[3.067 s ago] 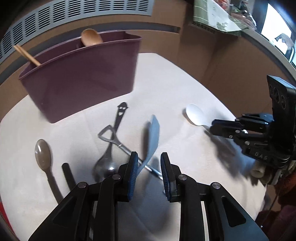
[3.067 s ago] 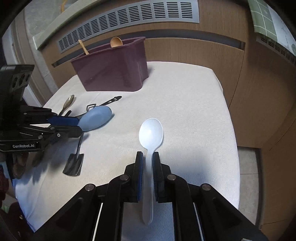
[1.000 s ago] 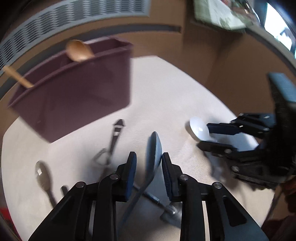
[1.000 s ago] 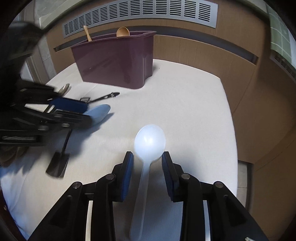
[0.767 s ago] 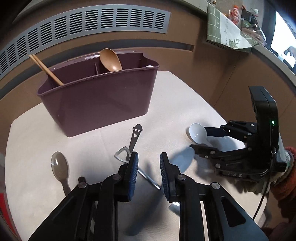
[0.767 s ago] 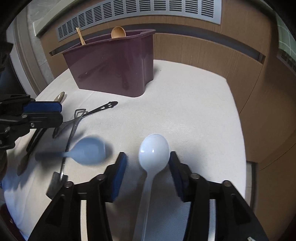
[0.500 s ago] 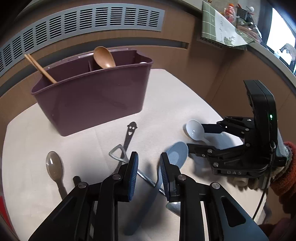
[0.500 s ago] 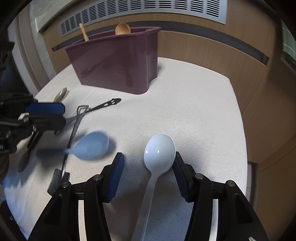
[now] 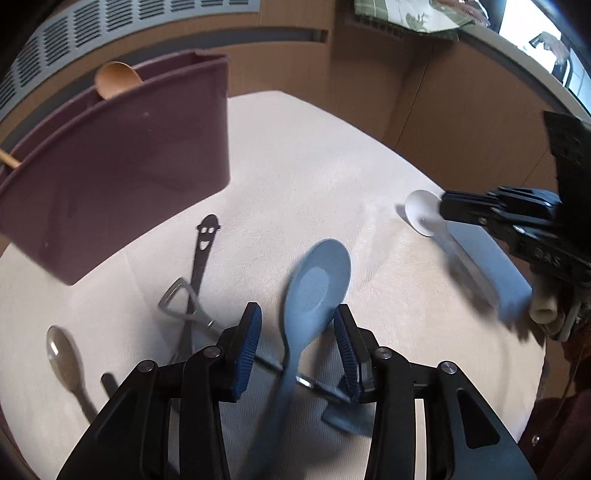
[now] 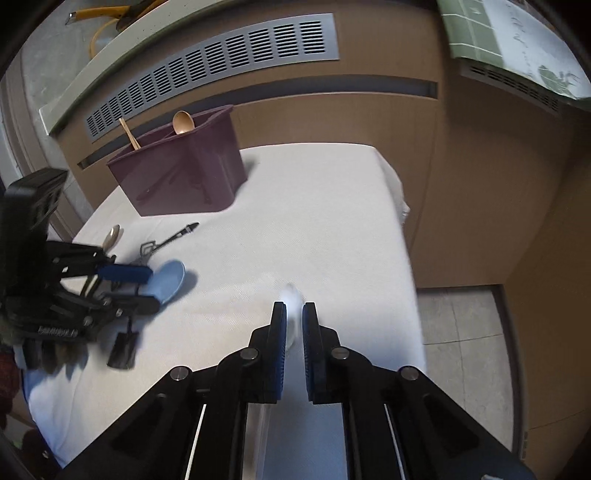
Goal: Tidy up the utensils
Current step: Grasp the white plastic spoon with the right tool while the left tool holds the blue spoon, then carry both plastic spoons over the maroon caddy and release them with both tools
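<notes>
Left wrist view: close, steep down at table [image 9: 295, 147] left part. Right wrist view: higher, near right edge. Both catch maroon caddy [image 9: 122, 155] [image 10: 184, 173], each other's gripper.

A slatted grey vent grille [image 10: 221, 70] runs across the upper part of the right wrist frame, set in a brown wood-panelled wall [image 10: 480, 166]. The same grille [image 9: 110, 26] curves along the top left of the left wrist frame. A green patterned cloth [image 10: 509, 40] lies on a ledge at upper right; it shows again [image 9: 410, 14] at the top of the left wrist frame. Grey floor tiles [image 10: 465, 350] fill the right side below the panelling. A yellow cable [image 10: 107, 18] sits at top left.
</notes>
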`<action>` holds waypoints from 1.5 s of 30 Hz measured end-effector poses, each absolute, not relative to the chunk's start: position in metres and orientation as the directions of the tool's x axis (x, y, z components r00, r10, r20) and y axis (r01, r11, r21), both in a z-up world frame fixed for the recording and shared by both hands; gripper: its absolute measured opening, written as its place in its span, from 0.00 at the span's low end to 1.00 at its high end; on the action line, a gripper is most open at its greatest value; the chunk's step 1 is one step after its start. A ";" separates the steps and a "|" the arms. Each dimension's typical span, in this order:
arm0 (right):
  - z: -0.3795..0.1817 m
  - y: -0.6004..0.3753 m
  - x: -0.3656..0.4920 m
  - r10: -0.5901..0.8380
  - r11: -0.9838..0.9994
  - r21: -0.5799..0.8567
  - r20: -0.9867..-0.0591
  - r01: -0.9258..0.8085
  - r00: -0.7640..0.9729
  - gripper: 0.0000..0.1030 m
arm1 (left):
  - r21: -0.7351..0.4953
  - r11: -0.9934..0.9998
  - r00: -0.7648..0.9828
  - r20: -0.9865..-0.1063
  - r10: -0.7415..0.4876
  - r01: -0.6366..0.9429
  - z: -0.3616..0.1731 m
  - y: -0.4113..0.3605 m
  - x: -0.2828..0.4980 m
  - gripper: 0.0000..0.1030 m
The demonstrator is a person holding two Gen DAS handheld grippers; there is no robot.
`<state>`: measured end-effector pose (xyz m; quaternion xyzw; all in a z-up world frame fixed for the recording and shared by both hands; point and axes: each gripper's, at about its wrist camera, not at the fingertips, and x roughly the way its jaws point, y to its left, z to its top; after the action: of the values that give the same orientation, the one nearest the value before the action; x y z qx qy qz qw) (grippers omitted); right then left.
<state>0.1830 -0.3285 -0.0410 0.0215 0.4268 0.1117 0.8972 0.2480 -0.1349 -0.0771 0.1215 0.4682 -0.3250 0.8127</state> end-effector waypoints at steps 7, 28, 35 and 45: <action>-0.042 -0.330 0.178 0.197 0.976 0.093 -0.760 -0.196 0.619 0.07 | -0.058 0.755 0.360 -0.853 -0.377 0.653 -0.075 -0.160 0.251 0.44; -0.063 -0.310 0.206 0.230 0.968 0.132 -0.814 -0.215 0.533 0.37 | -0.091 0.772 0.355 -0.850 -0.389 0.629 -0.073 -0.155 0.254 0.44; -0.060 -0.299 0.200 0.111 0.975 -0.027 -0.803 -0.221 0.586 0.27 | -0.068 0.784 0.372 -0.853 -0.366 0.617 -0.073 -0.155 0.253 0.44; -0.026 -0.321 0.189 0.153 0.984 0.043 -0.715 -0.175 0.682 0.27 | -0.143 0.850 0.443 -0.802 -0.400 0.507 -0.052 -0.130 0.251 0.37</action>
<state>0.1892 -0.3208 -0.0256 -0.0143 0.3884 0.0896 0.9170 0.2505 -0.1300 -0.0519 0.0589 0.4548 -0.2674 0.8474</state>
